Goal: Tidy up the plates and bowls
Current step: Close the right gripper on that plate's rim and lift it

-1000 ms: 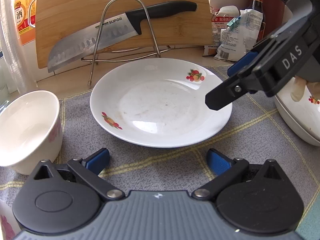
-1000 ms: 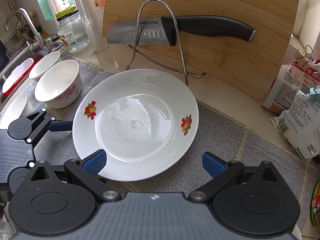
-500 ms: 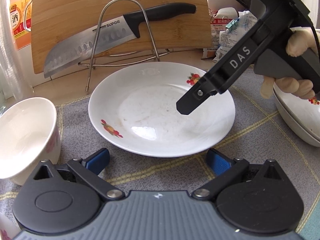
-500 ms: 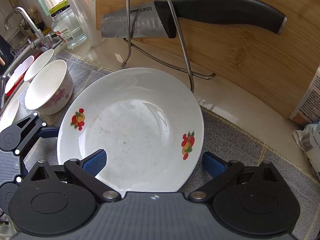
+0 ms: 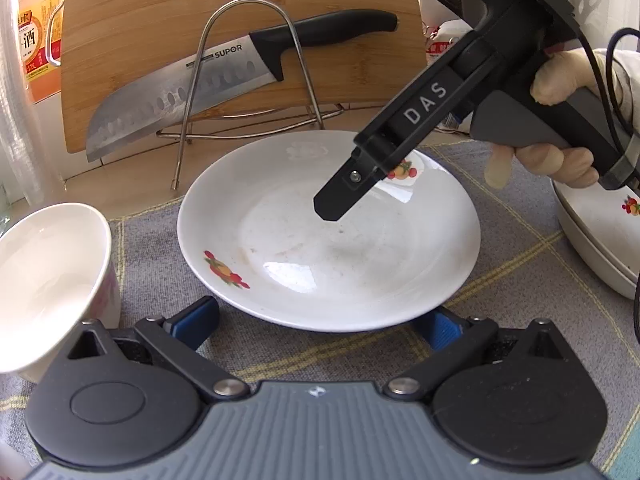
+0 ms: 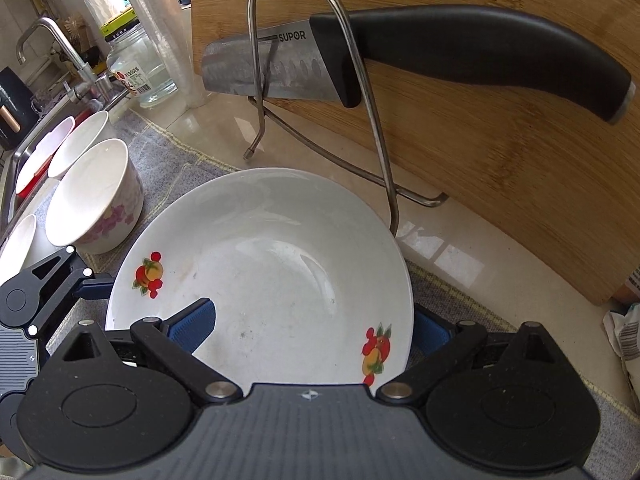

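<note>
On grey mat (image 5: 520, 280), empty fruit-print plate (image 5: 360, 272), empty bowl (image 5: 44, 280)

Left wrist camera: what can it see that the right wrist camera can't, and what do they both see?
Only the left wrist view shows the hand holding the right gripper and stacked plates at right. Only the right wrist view shows the tap, glass jar and extra bowls. Both show the fruit plate, knife and cutting board.

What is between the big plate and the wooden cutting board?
A wire rack holding a Supor knife stands between the plate and cutting board, clearest in the left wrist view.
</note>
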{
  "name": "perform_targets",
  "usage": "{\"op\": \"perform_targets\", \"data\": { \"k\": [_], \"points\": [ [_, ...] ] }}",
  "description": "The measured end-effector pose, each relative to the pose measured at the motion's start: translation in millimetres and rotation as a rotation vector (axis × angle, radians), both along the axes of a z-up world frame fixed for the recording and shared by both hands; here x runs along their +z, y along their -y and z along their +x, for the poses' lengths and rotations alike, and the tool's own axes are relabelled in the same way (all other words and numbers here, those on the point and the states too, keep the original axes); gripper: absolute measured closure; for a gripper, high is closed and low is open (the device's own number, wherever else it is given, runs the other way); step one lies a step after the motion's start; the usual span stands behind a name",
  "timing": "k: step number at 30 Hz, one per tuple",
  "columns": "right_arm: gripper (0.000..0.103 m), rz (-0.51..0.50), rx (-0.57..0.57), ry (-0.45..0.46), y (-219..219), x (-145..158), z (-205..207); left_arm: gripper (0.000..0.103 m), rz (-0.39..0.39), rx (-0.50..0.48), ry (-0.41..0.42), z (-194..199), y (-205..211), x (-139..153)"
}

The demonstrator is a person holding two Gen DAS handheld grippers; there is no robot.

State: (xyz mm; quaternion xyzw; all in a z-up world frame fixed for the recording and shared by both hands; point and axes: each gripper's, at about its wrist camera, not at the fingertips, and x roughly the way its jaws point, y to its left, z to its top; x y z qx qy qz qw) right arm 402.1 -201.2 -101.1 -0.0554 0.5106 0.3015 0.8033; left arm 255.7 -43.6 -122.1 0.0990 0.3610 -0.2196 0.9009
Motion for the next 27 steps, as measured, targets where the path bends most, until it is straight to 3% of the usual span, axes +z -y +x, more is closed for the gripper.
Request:
{"op": "perform_targets", "data": {
  "k": [10,27],
  "points": [
    [0.009,0.018,0.023,-0.002,-2,2,9,0.001,-0.004,-0.008,0.001,-5,-3,1],
    [0.01,0.036,0.026,0.005,-6,2,15,0.002,-0.004,-0.013,0.008,-9,-4,3]
  ]
}}
